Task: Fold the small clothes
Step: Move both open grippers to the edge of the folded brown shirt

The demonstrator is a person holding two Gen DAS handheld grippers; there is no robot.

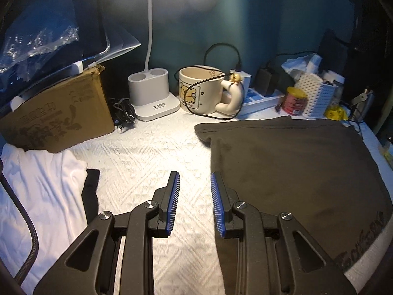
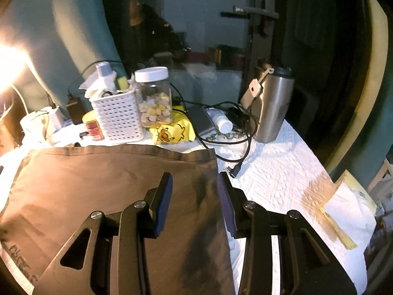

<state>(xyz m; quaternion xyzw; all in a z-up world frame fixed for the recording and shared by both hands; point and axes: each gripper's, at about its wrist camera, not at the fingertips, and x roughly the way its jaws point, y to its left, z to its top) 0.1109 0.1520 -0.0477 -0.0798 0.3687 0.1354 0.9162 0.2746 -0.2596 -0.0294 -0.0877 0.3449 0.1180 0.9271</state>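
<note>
A dark grey-brown garment (image 1: 294, 167) lies flat on the white textured table cover (image 1: 147, 152), with printed lettering near its front edge. My left gripper (image 1: 195, 179) is open and empty, hovering over the garment's left edge. In the right wrist view the same garment (image 2: 110, 184) fills the lower left. My right gripper (image 2: 195, 179) is open and empty, straddling the garment's right edge. A white garment (image 1: 44, 191) with a black piece (image 1: 91, 196) beside it lies at the far left.
Along the back stand a cardboard box (image 1: 56, 113), a white lamp base (image 1: 152, 93), a cream mug (image 1: 201, 91), a power strip (image 1: 260, 98), a red can (image 1: 294, 100), a white basket (image 2: 115, 118), a jar (image 2: 154, 98), a steel tumbler (image 2: 272, 105) and loose cables (image 2: 228, 142).
</note>
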